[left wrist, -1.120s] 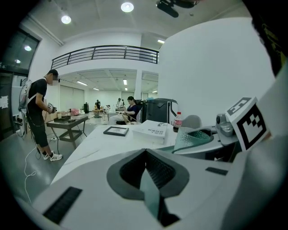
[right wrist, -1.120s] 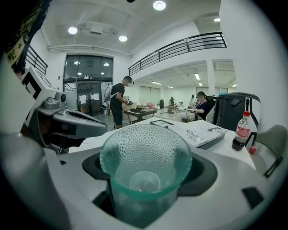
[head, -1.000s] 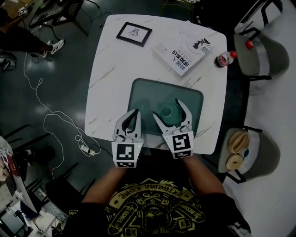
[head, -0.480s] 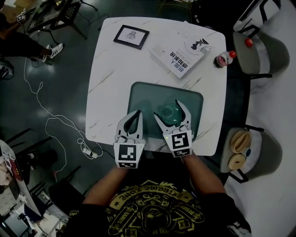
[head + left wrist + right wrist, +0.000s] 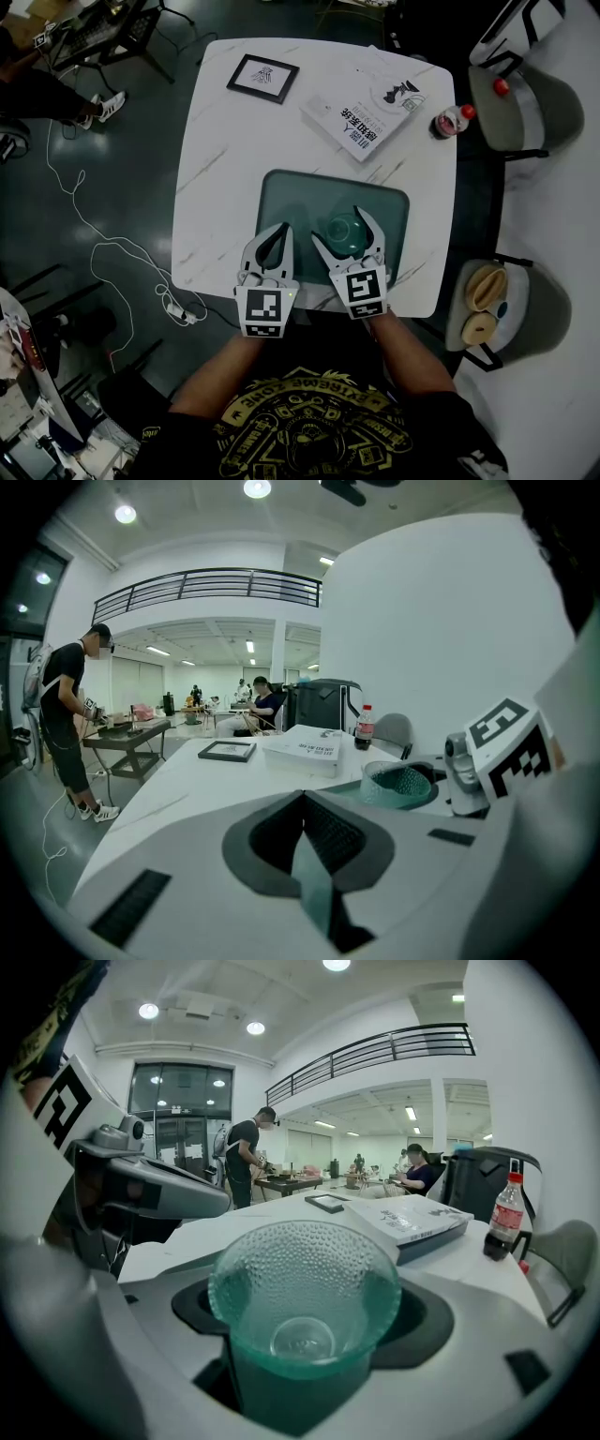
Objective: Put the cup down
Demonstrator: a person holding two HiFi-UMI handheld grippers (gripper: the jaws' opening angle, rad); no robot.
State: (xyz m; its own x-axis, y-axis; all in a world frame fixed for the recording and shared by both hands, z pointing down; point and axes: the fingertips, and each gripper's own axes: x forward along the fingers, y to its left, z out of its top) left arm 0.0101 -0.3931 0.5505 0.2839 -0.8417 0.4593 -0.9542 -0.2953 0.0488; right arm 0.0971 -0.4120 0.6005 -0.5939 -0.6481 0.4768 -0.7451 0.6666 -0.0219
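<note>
The head view looks steeply down from above the desk's near edge and takes in its whole top. Both claw views sit low at that edge, facing the far edge. The one on the left claw looks across the open top, and the one on the right claw is very close on the cup. All three share the book, frame and bottle.

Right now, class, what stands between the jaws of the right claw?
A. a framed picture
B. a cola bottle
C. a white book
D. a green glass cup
D: the right gripper view shows the green glass cup standing between the jaws of the right claw.
</note>
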